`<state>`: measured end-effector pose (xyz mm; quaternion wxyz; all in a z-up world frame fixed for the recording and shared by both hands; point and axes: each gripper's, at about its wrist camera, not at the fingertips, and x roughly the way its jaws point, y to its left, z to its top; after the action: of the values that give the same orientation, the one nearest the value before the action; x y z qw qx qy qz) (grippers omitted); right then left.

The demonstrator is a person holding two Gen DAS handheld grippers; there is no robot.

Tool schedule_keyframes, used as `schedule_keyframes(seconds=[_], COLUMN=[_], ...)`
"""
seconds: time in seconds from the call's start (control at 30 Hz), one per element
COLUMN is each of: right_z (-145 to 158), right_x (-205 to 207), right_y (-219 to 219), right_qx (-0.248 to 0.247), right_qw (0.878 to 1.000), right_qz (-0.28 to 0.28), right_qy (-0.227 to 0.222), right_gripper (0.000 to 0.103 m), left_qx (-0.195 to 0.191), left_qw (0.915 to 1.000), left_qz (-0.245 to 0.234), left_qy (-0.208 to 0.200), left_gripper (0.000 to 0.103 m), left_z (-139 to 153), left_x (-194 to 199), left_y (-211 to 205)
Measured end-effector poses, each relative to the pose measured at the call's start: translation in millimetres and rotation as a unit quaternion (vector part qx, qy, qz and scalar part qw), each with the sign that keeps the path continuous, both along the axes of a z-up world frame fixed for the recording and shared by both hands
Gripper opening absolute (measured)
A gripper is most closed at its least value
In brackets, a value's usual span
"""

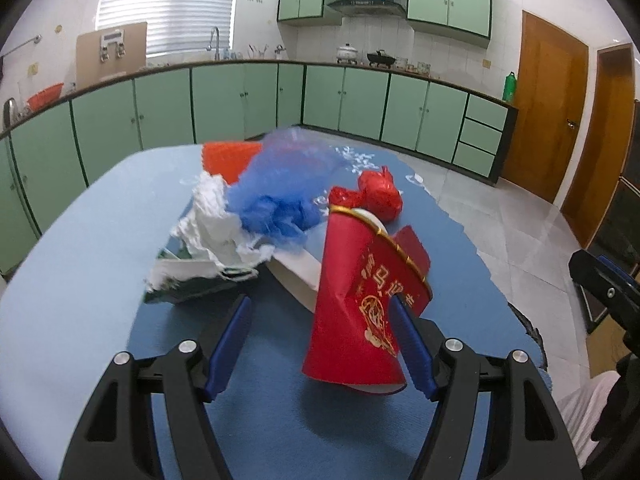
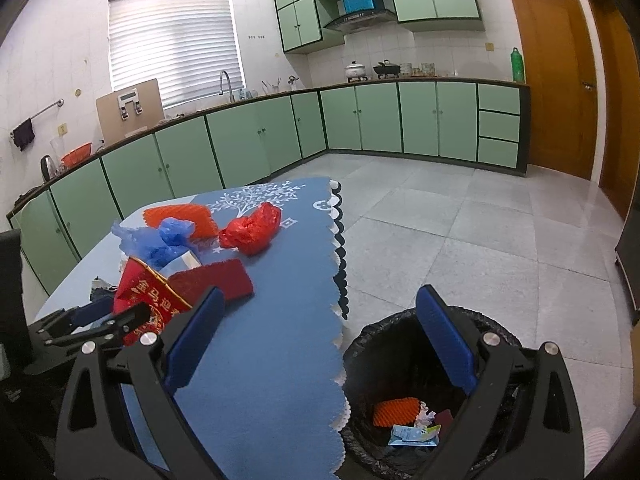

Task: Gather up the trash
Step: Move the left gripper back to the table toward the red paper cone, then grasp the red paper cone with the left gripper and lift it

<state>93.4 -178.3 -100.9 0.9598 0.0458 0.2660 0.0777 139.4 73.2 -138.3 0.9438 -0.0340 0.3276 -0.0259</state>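
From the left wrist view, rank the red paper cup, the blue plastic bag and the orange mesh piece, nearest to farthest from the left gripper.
1. Red paper cup: between the left gripper's open fingers, against the right one.
2. Blue plastic bag: mid-table, behind the cup.
3. Orange mesh piece: far table edge, behind the bag.

right tool agape, bin, table

the table is viewed closely and obliquely downward from the left wrist; from the right wrist, its edge and the bin are overlooked. the red packet is shared.
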Motion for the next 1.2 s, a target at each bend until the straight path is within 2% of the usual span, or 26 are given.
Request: schedule_keyframes(seconds=[0.13,0.23,0.3,0.73,0.97,1.2], right_z=[-3,-4,-3,0,2,3], right_x=[3,4,4,-2,-9,-12], right_y=[0,-1,-1,1,6,6], right_qx=[-0.001,-0.002,-0.004,-0.008,-0.011,-0.009], right_qw=[1.0,1.0,1.0,1.0,1.0,1.0], right_qz=[-0.002,-0.003,-0.003,0.001,0.009,0.01], right_qy=[0.004,0.006,0.005,0.0,0.0,0.003], right_gripper=[0.094,0.094,0.094,0.094,0.094,0.094], left_qx=[-0.006,-0.012,-0.017,-0.011,-0.019,-0.023], left_qw=[0.9998,0.9995,0.999,0.9996,0.999,0.9991], left_qz=[-0.012,-0.022,-0.028,-0.024,-0.029,-0.026], left_qy=[0.011,0.021,0.029,0.014,0.028,0.023], left_gripper=[0.069,0.059,0.049,0.048,0.048,0.047], left_z=[-7,-12,-15,-4,-6,-7], left_x=[3,3,2,-28,-30,-27], left_y=[-4,-7,-9,-12,-9,-6])
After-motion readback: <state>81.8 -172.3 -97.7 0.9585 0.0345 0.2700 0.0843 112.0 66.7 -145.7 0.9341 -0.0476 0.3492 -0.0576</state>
